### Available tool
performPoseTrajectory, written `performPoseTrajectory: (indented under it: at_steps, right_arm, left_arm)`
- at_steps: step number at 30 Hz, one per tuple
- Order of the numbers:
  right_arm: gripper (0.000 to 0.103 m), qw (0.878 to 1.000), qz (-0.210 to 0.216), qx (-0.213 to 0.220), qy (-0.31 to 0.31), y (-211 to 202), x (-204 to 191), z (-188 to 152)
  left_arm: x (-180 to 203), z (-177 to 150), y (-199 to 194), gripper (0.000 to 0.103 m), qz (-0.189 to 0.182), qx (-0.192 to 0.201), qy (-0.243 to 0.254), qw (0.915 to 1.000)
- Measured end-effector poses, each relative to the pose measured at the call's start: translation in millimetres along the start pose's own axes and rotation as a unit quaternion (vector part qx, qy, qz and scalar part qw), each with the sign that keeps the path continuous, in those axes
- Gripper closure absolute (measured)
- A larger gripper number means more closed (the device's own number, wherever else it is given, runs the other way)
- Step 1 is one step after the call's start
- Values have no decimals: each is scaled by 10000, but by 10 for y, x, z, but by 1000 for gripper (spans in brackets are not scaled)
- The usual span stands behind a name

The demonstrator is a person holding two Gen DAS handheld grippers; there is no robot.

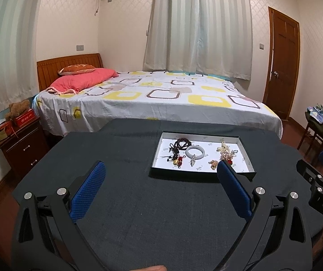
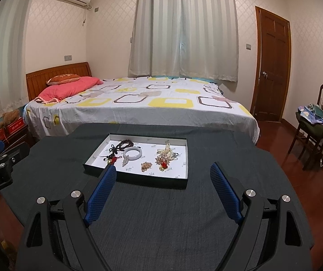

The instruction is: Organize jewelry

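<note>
A shallow black tray with a white floor lies on the dark table. In it sit a white bangle, dark beaded bracelets, a red-and-gold charm, a pearl cluster and a small tan piece. My left gripper hangs open above the table, short of the tray's near edge, nothing between its blue pads. My right gripper is open too, empty, its tips at the tray's near wall.
The dark cloth-covered table ends just behind the tray. Beyond it stands a bed with a patterned sheet. A nightstand is at the left, a wooden chair with clothes and a door at the right.
</note>
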State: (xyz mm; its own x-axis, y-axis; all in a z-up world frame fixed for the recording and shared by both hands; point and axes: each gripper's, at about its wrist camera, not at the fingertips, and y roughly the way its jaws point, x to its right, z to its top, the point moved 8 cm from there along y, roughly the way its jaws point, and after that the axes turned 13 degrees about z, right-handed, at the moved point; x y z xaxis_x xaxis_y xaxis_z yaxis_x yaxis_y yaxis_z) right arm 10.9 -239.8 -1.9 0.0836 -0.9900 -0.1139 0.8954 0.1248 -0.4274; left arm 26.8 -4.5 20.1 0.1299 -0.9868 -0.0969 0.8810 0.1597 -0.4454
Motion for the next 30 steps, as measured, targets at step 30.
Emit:
performPoseTrajectory:
  at_steps: [30]
  right_arm:
    - [21, 9994, -51, -297, 186, 358, 246, -239]
  left_arm:
    - [30, -204, 481, 4, 85, -332, 197, 9992]
